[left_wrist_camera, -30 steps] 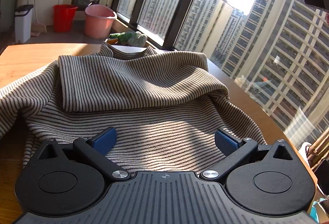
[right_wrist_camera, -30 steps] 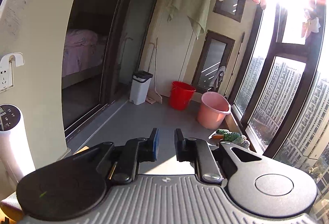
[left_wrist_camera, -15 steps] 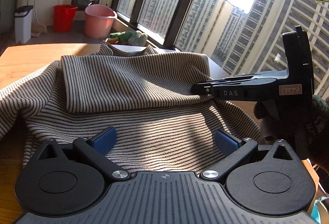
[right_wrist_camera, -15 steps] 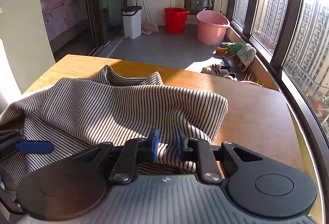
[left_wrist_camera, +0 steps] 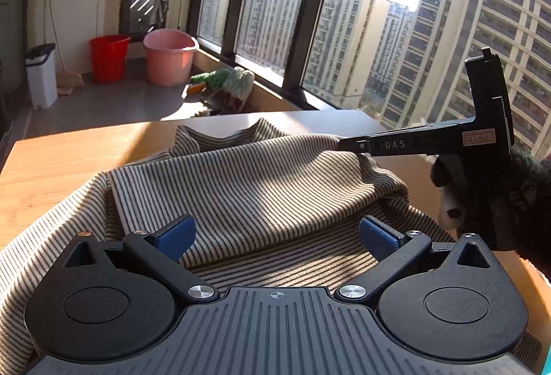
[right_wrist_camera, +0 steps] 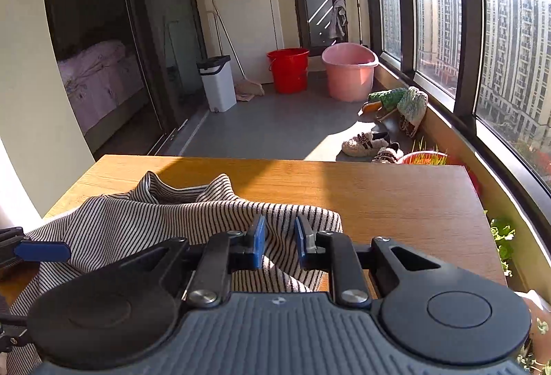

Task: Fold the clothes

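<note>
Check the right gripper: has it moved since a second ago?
Yes. The right gripper swung downward to the striped garment on the table; the red bucket climbed in its view.
</note>
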A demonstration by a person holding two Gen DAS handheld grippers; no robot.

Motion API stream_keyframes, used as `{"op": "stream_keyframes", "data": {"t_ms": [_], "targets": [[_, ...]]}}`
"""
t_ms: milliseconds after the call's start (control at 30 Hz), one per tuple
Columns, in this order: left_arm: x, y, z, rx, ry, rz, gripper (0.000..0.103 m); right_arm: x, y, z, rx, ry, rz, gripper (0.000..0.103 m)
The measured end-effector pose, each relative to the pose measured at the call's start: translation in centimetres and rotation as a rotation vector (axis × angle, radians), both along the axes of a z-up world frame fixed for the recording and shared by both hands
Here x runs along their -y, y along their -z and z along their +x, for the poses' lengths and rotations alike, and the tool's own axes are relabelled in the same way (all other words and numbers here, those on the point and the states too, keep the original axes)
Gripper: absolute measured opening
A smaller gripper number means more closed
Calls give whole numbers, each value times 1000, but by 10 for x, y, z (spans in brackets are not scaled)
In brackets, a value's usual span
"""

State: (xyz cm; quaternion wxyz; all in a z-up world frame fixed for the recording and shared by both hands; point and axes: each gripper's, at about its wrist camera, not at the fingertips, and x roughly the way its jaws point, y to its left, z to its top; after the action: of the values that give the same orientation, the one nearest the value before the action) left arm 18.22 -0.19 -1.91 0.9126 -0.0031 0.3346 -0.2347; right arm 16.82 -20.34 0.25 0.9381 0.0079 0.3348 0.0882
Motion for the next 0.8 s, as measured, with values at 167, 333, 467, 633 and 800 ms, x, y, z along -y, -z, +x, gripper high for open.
{"op": "stream_keyframes", "data": {"t_ms": [167,333,467,633,800], "targets": [[-30,12,22,-7,-145,87,101,15,10,-9,30,49,-5,19],[-49,-4,22,43,-235,12,101,11,3,-56,38,-49,24,19],[-77,-20,2,8,-282,-102,101,-8,16,-77,49,-104,-70,19],[-118,-33,-42,-66,-315,-126,102,-16,13,-74,57,-97,-110,20],[-159,-37,-68,-125,-400,-170,102,-47,-12,-88,174,-156,-190,20]]}}
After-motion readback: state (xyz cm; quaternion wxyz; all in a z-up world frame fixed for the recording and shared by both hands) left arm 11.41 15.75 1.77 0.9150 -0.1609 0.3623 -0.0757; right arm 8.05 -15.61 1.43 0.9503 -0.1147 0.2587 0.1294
